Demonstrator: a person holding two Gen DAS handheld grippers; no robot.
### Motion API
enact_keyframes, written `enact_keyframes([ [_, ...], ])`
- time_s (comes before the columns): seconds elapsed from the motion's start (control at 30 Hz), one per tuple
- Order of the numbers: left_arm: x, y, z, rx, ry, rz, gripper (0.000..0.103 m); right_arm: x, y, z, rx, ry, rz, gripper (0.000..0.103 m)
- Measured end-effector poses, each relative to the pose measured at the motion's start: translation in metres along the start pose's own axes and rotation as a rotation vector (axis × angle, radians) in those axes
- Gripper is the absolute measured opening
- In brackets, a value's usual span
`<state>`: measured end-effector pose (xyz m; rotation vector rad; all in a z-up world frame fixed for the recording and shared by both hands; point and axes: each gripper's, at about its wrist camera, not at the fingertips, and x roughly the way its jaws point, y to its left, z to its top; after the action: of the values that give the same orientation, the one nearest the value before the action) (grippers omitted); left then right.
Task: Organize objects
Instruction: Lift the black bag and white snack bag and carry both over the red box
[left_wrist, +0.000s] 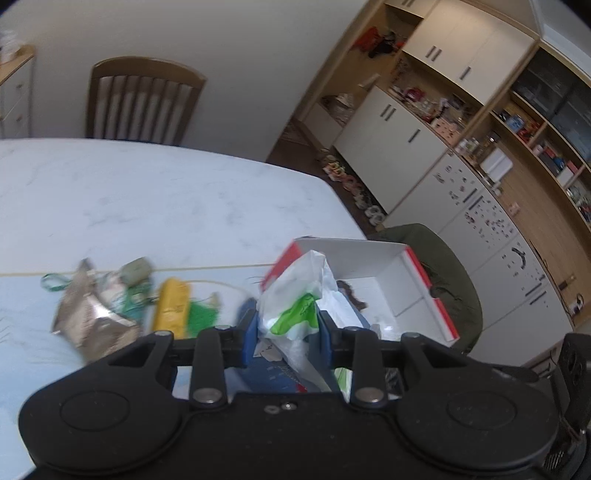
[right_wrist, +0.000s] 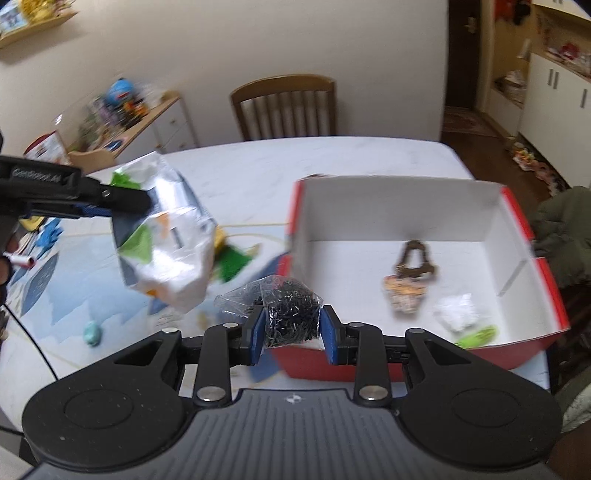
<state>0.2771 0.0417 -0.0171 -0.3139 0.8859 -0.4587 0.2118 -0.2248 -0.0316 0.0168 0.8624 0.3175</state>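
My left gripper (left_wrist: 286, 325) is shut on a crumpled white and green plastic bag (left_wrist: 303, 295), held in the air left of the box; the same bag (right_wrist: 170, 243) hangs from that gripper (right_wrist: 125, 206) in the right wrist view. A small clear bag of black beads (right_wrist: 290, 314) is clamped in my right gripper (right_wrist: 291, 334), just in front of the box's near left corner. The red cardboard box with white inside (right_wrist: 406, 206) stands open on the table and holds a small woven basket ornament (right_wrist: 408, 284), a white packet (right_wrist: 458, 310) and a green item (right_wrist: 476, 334).
On the table (left_wrist: 166, 199) left of the box lie a silver foil packet (left_wrist: 92, 314), a yellow item (left_wrist: 171, 306), green beads (left_wrist: 201, 314) and a teal lump (right_wrist: 92, 332). A wooden chair (right_wrist: 288, 107) stands behind the table. A green cushion (right_wrist: 565, 229) sits right of the box.
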Motion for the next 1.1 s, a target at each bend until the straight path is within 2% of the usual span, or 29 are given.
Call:
enact_keyframes([
  [0.3,0.047,-0.063,0.004,0.088,0.041,0.003,0.032,0.001,-0.064,0.007,0.022,-0.009,-0.054,0.031],
  [0.43,0.07,-0.085,0.006,0.127,0.074,0.031,0.032,0.007,-0.091,0.01,0.024,-0.007,-0.077,0.031],
  [0.73,0.133,-0.123,0.015,0.235,0.153,0.159,0.032,0.035,-0.136,0.026,0.021,-0.009,-0.105,0.031],
  [1.1,0.206,-0.134,0.021,0.283,0.243,0.276,0.032,0.093,-0.156,0.046,-0.036,0.061,-0.123,0.031],
])
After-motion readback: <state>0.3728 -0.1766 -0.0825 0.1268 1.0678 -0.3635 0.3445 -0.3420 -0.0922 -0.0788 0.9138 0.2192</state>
